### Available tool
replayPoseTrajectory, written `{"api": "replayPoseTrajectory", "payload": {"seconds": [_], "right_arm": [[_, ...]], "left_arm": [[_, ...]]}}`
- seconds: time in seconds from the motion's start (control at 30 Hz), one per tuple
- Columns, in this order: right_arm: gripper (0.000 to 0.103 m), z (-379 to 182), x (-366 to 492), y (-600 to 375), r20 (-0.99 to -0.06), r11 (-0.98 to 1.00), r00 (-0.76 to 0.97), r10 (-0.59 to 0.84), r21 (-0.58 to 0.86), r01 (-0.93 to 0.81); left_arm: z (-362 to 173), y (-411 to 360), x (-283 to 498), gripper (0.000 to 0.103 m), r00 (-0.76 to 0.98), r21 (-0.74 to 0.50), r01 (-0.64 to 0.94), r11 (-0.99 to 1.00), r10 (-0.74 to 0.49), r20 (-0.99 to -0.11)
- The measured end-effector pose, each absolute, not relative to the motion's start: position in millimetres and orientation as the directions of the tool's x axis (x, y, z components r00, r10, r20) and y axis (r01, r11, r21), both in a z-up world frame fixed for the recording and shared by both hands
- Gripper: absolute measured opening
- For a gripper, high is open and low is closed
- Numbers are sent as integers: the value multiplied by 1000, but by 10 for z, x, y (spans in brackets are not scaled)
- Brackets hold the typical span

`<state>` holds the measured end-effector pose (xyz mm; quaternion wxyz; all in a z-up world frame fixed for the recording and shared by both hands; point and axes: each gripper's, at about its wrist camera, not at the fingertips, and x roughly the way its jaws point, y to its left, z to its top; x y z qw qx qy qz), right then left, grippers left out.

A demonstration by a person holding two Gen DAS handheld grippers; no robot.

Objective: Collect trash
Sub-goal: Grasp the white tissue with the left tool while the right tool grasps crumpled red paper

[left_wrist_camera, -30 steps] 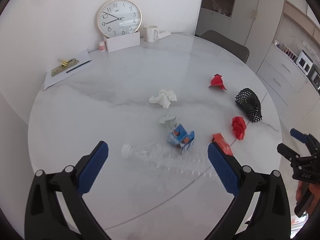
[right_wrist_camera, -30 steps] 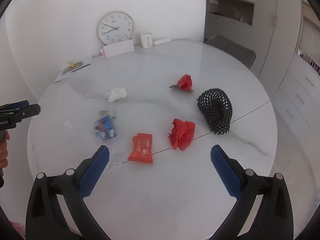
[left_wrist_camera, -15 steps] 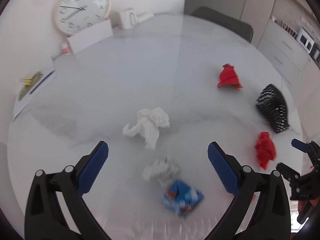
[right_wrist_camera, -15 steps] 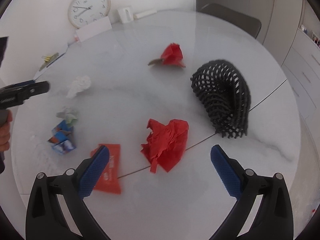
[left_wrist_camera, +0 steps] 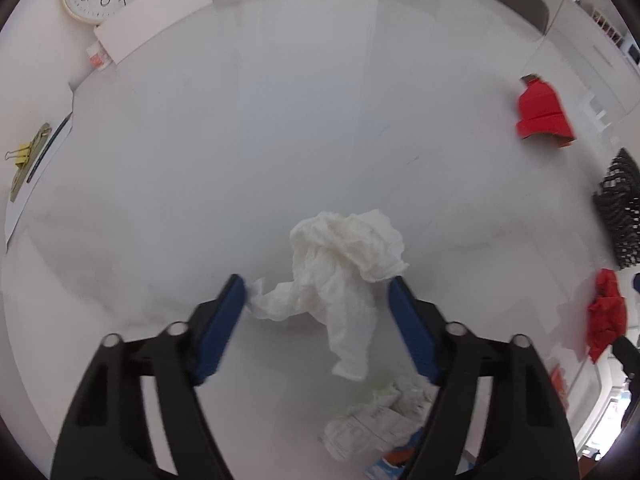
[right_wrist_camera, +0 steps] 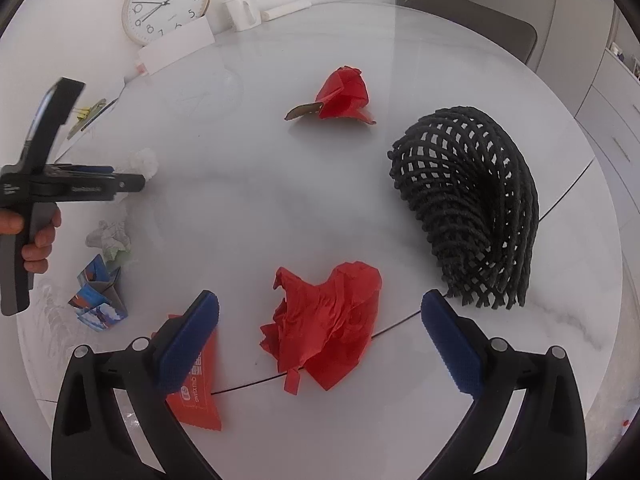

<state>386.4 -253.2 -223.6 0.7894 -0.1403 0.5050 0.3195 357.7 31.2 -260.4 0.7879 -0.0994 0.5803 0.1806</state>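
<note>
while red paper lies near, black netting flanks it.

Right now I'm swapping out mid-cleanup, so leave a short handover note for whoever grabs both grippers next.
Left gripper: jaws have just been closing around the white tissue, not yet pinching it.
Right gripper: open, over the crumpled red paper.
Done: nothing collected.
Left: tissue, red paper, red packet, red carton, black net, blue carton, on the table.

a round wall clock leans on the wall behind a white card; a white mug stands beside it, a grey chair past the marble table
</note>
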Motion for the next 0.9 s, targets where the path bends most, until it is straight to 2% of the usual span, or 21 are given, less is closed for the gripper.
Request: {"api": "replayPoseTrajectory", "payload": {"seconds": [0.07,0.1,0.13,0.23,0.33,0.37,0.43,0.47,0.9], "right_arm": [[99,-2258,3871,-2548,-891,758,278,358,104,-644],[92,-2276,3874,-2558,-896,762,268,353,108,-639],[90,-2300,3878,-2567,-902,768,258,348,116,-630],[84,-2361,3886,-2553,-909,782,237,343,136,-608],[67,-2424,3870,-2508,-916,781,222,336,139,-609],[57,-2447,3866,-2490,-920,780,220,324,129,-612],[46,-2452,3856,-2488,-919,779,231,320,116,-616],[36,-2454,3858,-2490,-919,778,221,326,128,-615],[30,-2368,3774,-2523,-906,765,199,375,180,-619]], "left_arm": [[-2610,323,3573,53,264,51,-418,907,175,-948],[-2606,320,3576,49,271,42,-422,906,170,-947],[-2604,312,3582,41,275,32,-422,906,162,-948],[-2599,277,3607,25,285,15,-418,908,147,-947],[-2564,235,3592,20,307,-6,-406,914,130,-943],[-2550,224,3586,18,314,-8,-402,916,129,-941],[-2522,199,3576,18,324,-14,-395,919,125,-938],[-2509,190,3569,17,332,-22,-392,920,120,-936],[-2347,293,3431,16,394,-105,-405,908,70,-916]]}}
